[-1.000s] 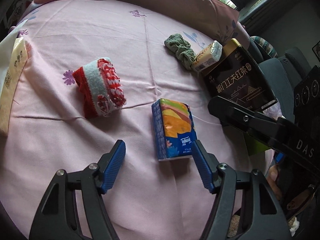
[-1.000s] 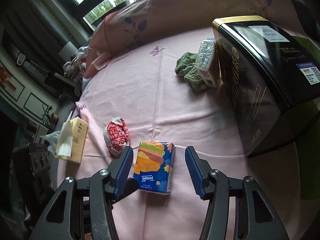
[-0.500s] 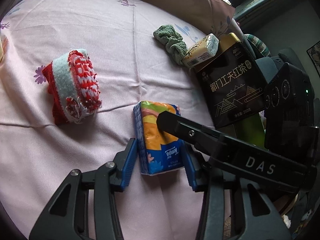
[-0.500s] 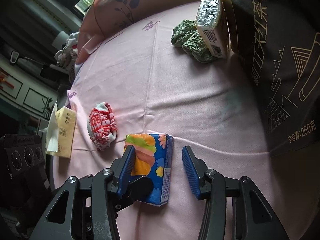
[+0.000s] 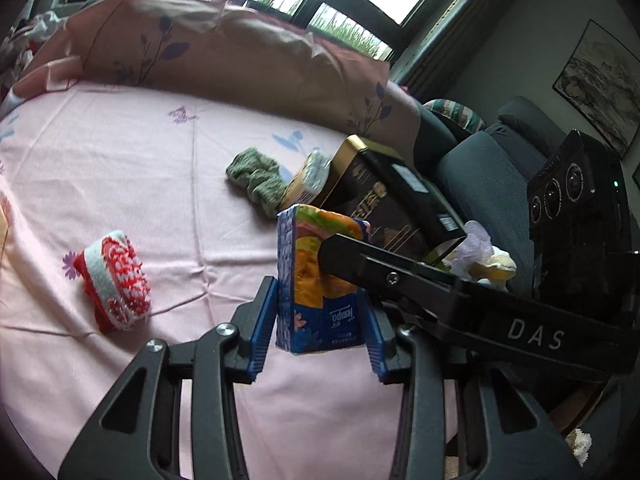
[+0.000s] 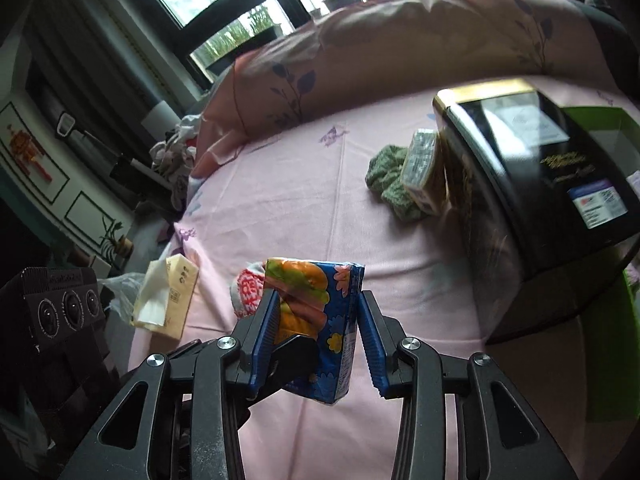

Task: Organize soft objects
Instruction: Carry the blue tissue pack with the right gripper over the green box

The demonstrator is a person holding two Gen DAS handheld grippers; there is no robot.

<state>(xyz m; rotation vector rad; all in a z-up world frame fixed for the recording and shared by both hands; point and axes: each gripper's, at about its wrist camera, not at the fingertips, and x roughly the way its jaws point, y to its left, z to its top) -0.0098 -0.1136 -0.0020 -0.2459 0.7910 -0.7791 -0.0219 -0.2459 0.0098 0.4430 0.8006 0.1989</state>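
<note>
Each camera sits just behind its own jaws and looks down at a slant, close over the pink cloth (image 5: 168, 184). The left view faces the window and armchair (image 5: 480, 168); the right view faces the window and a wall at left. Both share the tissue pack (image 5: 320, 280), the tin (image 6: 532, 184), blurred here, and probably the same pillow (image 6: 400, 52).

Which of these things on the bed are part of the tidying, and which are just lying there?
Part of the job:
tissue pack, gripped by left gripper and right gripper
red-and-white knit
green cloth

Lying about:
black tea tin
small yellow packet
pillow
</note>
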